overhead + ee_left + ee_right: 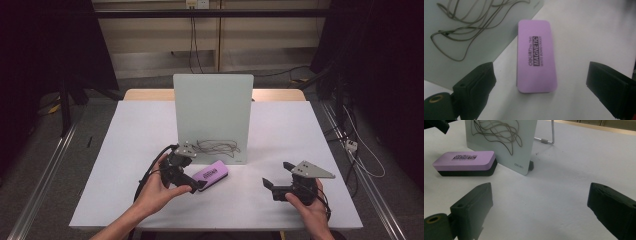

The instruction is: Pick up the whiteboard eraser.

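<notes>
Fingers (475,82) of the left gripper (537,90) stand wide apart on either side of the purple eraser (536,56), touching neither of its long flanks; nothing is held yet. That eraser lies flat on the white counter (125,165), label up, just in front of the upright whiteboard (212,110) with its scribbled pen lines (217,146). The job in hand looks like taking up the eraser to wipe those scribbles. To do it well, I would lower the left gripper until the pads sit level with the dark felt base and purple top together, keep the eraser's long axis centred in the gap, then close squarely across its width (a skewed pinch would likely twist it out). The whiteboard's lower edge is near one pad, so avoid nudging it. Off to the side, the right gripper (540,205) hovers over bare counter, also spread wide and empty.
</notes>
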`<state>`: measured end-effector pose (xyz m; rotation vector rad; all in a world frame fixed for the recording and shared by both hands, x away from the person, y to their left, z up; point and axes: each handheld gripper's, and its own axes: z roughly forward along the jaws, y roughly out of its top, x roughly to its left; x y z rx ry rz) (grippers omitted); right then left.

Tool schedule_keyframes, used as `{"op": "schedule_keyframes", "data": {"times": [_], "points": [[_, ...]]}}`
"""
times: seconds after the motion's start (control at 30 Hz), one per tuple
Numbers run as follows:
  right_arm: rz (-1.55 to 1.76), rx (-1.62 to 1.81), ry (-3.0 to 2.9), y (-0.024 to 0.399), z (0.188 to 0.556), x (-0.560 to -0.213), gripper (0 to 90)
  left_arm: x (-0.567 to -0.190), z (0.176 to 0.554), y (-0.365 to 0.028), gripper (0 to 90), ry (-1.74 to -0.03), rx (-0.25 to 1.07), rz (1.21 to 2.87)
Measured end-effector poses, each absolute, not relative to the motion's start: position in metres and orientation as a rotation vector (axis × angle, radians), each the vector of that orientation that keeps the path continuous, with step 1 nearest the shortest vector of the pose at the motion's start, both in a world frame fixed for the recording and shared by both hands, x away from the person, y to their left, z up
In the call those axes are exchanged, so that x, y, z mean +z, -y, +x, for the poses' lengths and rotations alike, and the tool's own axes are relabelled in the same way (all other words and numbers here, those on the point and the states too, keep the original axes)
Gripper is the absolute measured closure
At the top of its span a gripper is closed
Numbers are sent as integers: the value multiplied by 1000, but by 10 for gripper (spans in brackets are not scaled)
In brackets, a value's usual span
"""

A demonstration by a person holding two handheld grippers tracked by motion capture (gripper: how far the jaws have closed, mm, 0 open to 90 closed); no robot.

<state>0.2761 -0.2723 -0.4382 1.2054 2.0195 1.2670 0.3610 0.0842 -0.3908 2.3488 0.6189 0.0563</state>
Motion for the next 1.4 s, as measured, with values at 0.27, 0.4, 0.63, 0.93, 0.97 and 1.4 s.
{"op": "schedule_keyframes", "data": {"times": [0.27,0.4,0.63,0.93,0.97,1.4], "points": [[1200,1267,-2024,271,276,-438,59,-389,372,-62,109,-585,59,2433],[1196,1267,-2030,271,276,-438,58,-388,377,-52,129,-585,49,2447],[1191,1275,-2035,271,276,-438,56,-394,384,-36,177,-571,41,2500],[1197,1265,-2046,271,276,-439,56,-401,385,-25,303,-553,68,2553],[1195,1264,-2046,271,276,-439,56,-402,385,-24,318,-552,67,2562],[1182,1268,-2052,270,276,-439,53,-408,382,-25,412,-515,75,2591]]}}
